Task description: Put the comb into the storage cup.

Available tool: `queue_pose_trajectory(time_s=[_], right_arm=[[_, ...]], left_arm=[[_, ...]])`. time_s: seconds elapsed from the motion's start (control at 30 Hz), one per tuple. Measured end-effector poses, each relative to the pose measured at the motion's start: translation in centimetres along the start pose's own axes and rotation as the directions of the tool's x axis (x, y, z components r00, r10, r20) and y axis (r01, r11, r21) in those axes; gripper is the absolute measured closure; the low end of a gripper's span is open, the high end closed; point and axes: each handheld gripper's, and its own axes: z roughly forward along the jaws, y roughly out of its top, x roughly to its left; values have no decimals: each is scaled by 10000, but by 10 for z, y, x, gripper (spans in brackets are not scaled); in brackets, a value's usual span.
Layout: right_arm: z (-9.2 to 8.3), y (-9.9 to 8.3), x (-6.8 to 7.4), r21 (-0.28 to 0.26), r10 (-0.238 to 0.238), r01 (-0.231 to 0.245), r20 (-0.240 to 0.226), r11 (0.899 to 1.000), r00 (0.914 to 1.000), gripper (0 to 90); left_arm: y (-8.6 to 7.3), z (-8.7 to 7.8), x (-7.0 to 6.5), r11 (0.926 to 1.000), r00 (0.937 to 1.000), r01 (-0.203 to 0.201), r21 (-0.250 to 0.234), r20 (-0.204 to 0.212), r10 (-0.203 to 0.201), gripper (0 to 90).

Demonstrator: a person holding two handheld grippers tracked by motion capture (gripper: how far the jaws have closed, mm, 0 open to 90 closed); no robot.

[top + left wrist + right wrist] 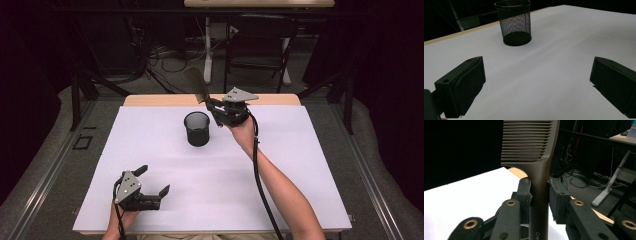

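A dark brown comb (537, 162) stands upright between the jaws of my right gripper (539, 191), which is shut on its handle. In the high view that right gripper (216, 106) hovers just right of and behind a black mesh cup (196, 128), with the comb (196, 85) pointing up and left. The mesh cup (514, 22) stands upright on the white table cover and looks empty. My left gripper (152, 181) rests near the front left of the table, jaws wide open with nothing between them; the same left gripper (536, 82) faces the cup from a distance.
A white sheet (300, 165) covers the tabletop, with a wooden edge (160, 100) at the back. Beyond the table stand a dark chair (260, 45), a desk leg and floor cables. Metal rails run along both table sides.
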Motion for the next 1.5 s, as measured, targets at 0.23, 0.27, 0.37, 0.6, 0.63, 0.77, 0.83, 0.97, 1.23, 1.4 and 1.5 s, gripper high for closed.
queue_pose_trajectory(time_s=[0.23, 0.27, 0.37, 0.6, 0.63, 0.77, 0.83, 0.97, 1.23, 1.4, 1.5], right_arm=[[2, 2, 1, -264, -38, 42, 149, 9996, 9999, 727], [2, 2, 2, -315, -67, 73, 194, 9995, 9998, 727], [3, 5, 2, -414, -72, 82, 236, 9991, 9997, 727], [6, 9, 4, -624, -115, 136, 337, 9980, 9994, 727], [6, 9, 4, -630, -116, 137, 342, 9979, 9993, 727], [8, 11, 5, -705, -151, 176, 367, 9974, 9992, 727], [9, 12, 6, -723, -173, 197, 347, 9972, 9993, 728], [11, 14, 6, -771, -170, 198, 368, 9968, 9992, 727], [15, 17, 8, -843, -214, 246, 386, 9961, 9990, 727], [18, 18, 10, -846, -263, 292, 356, 9960, 9990, 727], [19, 18, 11, -849, -255, 281, 313, 9960, 9992, 727]], left_arm=[[0, 0, 0, 10000, 10000, -27, 4, 25, 27, 0], [0, 0, 0, 10000, 10000, -24, 1, 7, 24, 0], [0, 0, 1, 10000, 10000, 9, -24, 9, -9, 0], [0, 0, 1, 10000, 10000, 1, -33, 4, -1, 0], [0, 0, 1, 10000, 10000, 3, -34, 6, -3, 0], [0, 0, 0, 10000, 10000, 7, -39, -1, -7, 0], [0, 0, 1, 10000, 10000, -2, -36, -5, 2, 0], [0, 0, 1, 10000, 10000, -3, -17, 0, 3, 0], [0, -1, 1, 10000, 10000, -9, -29, -3, 9, 0], [0, -1, 1, 10000, 10000, -13, -22, -3, 13, 0], [0, -1, 1, 10000, 10000, -10, -24, -10, 10, 0]])
